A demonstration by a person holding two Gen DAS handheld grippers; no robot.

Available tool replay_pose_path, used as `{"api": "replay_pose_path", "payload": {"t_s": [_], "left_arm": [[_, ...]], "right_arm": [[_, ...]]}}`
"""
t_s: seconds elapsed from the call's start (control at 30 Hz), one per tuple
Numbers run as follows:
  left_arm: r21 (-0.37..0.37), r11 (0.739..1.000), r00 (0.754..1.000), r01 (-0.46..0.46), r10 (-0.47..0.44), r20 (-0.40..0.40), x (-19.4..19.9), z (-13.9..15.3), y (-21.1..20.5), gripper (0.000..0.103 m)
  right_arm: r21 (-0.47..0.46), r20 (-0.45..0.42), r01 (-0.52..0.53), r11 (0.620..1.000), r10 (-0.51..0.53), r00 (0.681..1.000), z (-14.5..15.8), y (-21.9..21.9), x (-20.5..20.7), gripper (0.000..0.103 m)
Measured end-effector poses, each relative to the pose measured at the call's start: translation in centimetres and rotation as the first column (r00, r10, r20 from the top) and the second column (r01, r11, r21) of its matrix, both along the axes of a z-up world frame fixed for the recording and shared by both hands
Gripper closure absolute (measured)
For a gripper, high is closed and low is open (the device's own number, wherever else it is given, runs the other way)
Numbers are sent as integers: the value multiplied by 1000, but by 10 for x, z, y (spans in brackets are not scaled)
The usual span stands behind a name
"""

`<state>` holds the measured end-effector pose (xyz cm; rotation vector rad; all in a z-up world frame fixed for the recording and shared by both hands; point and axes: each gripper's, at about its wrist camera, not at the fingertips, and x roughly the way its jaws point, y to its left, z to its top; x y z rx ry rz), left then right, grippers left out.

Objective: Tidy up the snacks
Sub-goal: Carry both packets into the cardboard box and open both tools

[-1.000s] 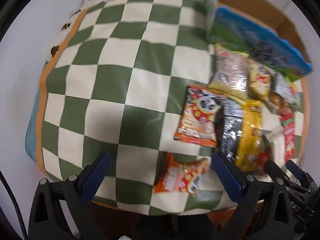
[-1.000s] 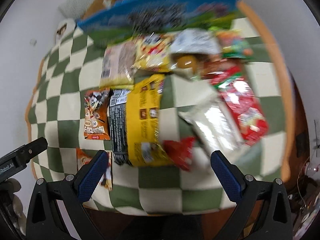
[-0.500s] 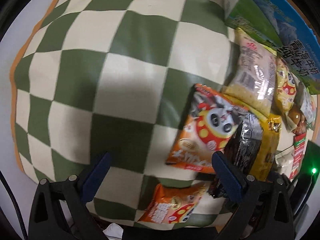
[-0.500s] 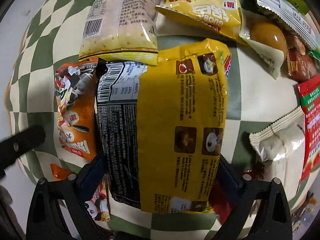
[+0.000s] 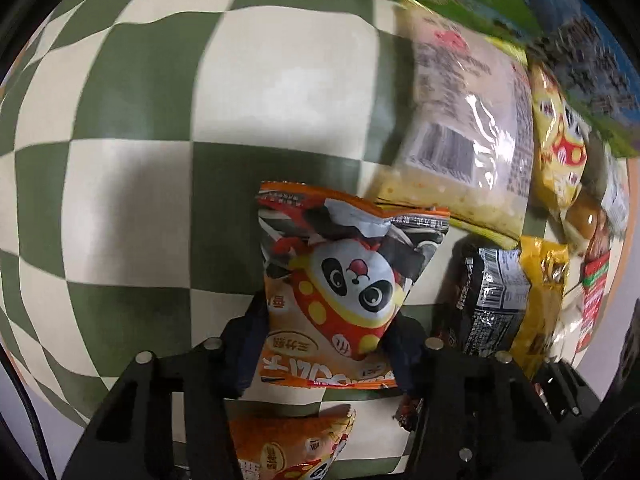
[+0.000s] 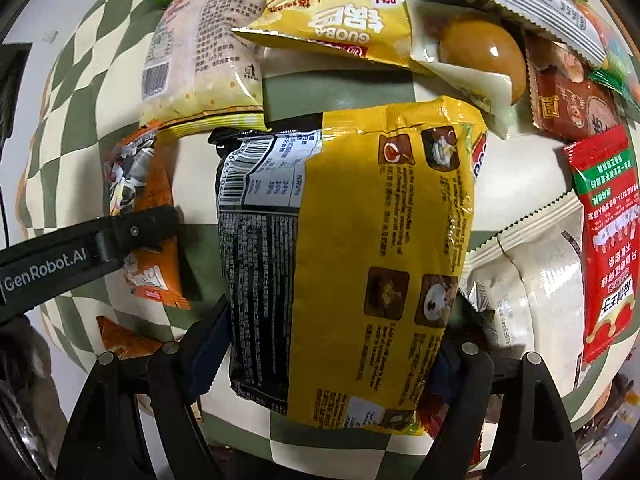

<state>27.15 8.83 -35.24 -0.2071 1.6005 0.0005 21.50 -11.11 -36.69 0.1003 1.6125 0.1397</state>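
1. The left tool (image 5: 326,344) points down at a green-and-cream checked cloth (image 5: 132,184). Its jaws are closing, with the orange panda snack bag (image 5: 340,288) between them; the blue pads press the bag's lower sides, which bulge and crease.
2. A second orange bag (image 5: 288,444) lies on the cloth just below it, partly hidden by the tool.
3. The right tool (image 6: 328,368) also points down. Its jaws are closing around the big yellow-and-black noodle pack (image 6: 348,264), and both pads meet the pack's lower edges.
4. That pack lies in the middle of the pile, beside the orange panda bag on its left, where the left tool's black arm reaches in.
5. Above the pack lie a pale bag with a barcode (image 6: 200,56), a yellow snack bag (image 6: 340,4) and a sealed brown egg (image 6: 480,56).
6. To its right lie a white packet (image 6: 532,280) and a red packet (image 6: 604,236).
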Motion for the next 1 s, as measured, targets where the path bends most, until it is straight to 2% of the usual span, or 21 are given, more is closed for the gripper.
{"api": "replay_pose_path", "payload": {"t_s": [0.03,0.13,0.23,0.37,0.5,0.57,0.7,0.8,0.83,0.9,1.0], "left_arm": [[17,1000,1000,-10,10,11,-3,2,4,55],[39,998,999,-39,38,35,-16,16,10,56],[55,997,997,-56,53,58,-28,40,13,56],[56,996,994,-71,66,85,-38,64,6,56],[31,997,990,-69,64,124,-42,90,5,56],[6,998,986,-66,64,157,-43,112,7,56],[-41,998,969,-47,56,240,-32,161,-8,56],[-82,997,954,-14,38,297,-8,188,-26,56],[-93,996,948,-2,31,317,11,205,-36,56],[-105,994,940,12,24,340,42,219,-48,56],[-142,989,936,31,21,352,104,227,-69,56]], "right_arm": [[-10,3,1,1000,-1,1000,-6,4,18,19],[-20,37,-6,1000,7,999,-4,9,18,20],[17,50,-7,1000,6,999,1,14,13,21],[83,81,-15,996,9,997,21,13,12,21],[144,151,-37,989,15,988,58,8,16,21],[175,180,-40,984,8,984,80,7,17,21],[227,269,-42,973,-22,963,144,-6,29,21],[247,331,-41,968,-45,942,186,-24,46,21],[256,349,-38,966,-55,936,197,-31,56,21],[255,390,-32,966,-72,918,217,-45,80,21],[228,442,-22,973,-83,893,233,-59,122,21]]}}
